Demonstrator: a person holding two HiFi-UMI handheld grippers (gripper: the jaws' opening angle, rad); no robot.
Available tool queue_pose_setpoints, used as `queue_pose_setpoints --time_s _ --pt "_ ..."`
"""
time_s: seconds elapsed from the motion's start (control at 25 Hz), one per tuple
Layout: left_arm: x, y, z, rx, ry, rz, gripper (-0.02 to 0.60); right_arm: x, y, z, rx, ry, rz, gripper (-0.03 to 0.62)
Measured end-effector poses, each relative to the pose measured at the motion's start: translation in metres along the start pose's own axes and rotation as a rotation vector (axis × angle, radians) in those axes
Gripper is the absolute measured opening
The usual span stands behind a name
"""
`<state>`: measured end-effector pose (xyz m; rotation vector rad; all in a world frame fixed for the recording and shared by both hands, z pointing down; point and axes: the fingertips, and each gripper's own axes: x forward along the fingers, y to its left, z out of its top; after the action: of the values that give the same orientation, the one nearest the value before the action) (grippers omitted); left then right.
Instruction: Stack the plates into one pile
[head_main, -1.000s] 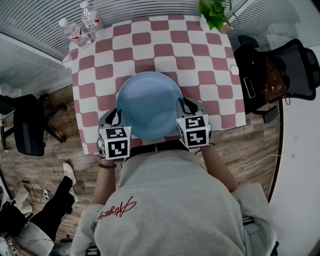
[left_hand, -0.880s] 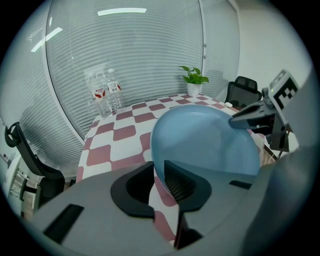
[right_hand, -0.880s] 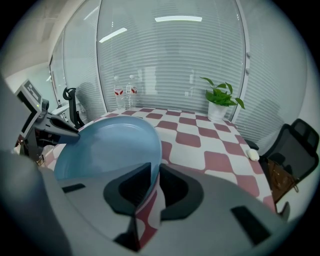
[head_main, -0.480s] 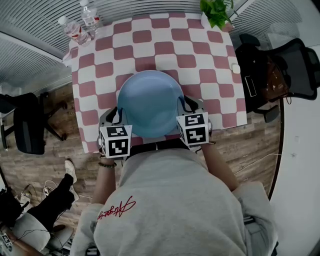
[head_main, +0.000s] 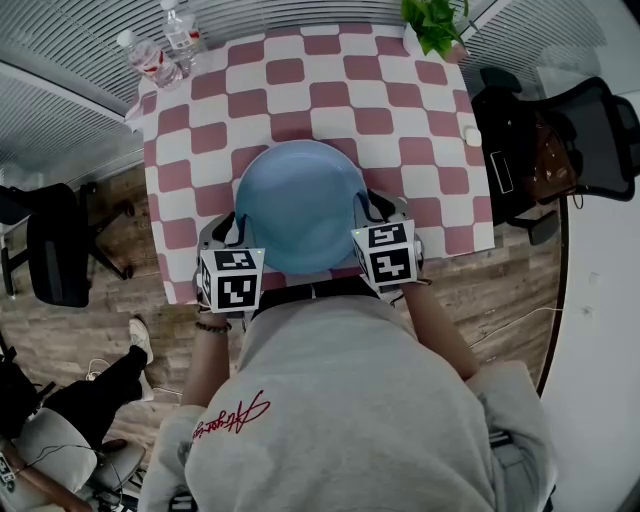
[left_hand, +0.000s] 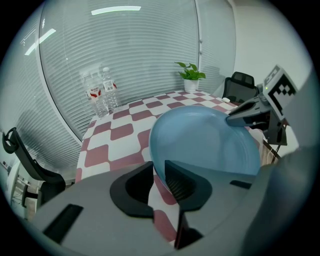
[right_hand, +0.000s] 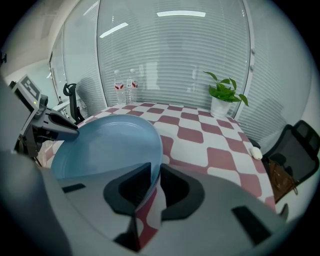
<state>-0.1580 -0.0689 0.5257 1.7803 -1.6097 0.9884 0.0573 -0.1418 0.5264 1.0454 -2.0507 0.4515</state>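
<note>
Plate: the blue plate (head_main: 300, 205) is over the near part of the checked tablecloth (head_main: 330, 90), close to the person's edge and between the two grippers. I cannot tell whether it rests flat on the cloth or is held just off it.
Left gripper: the left gripper (head_main: 233, 224) is at the plate's left rim. Its jaws have just been opening. The rim stands between them, but a strip of cloth shows through the gap – a loose fit, not a clamp.
Right gripper: the right gripper (head_main: 368, 210) is at the plate's right rim, its jaws drawn in narrow with the rim pinched between the pads.
Pose: both grippers slant downward toward the table, marker cubes nearest the person.
Far corners: two water bottles (head_main: 160, 50) stand at the far left corner – a potted plant (head_main: 430, 25) at the far right.
Right edge: a small white object (head_main: 468, 138) lies on the cloth, well apart from the plate.
Surroundings: black office chairs (head_main: 60, 250) stand on the wooden floor on either side.
</note>
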Motion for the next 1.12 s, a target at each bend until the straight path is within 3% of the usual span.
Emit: queue_pose_setpoints --time_s 0.72,1.12 --pt "0.003 -0.002 -0.002 0.040 0.009 0.013 0.081 0.003 0.002 -0.001 -0.037 -0.006 0.003 0.061" --pt "0.003 -0.003 -0.001 0.000 -0.034 -0.012 0.105 -0.001 0.001 0.008 -0.073 -0.063 -0.010 0.094"
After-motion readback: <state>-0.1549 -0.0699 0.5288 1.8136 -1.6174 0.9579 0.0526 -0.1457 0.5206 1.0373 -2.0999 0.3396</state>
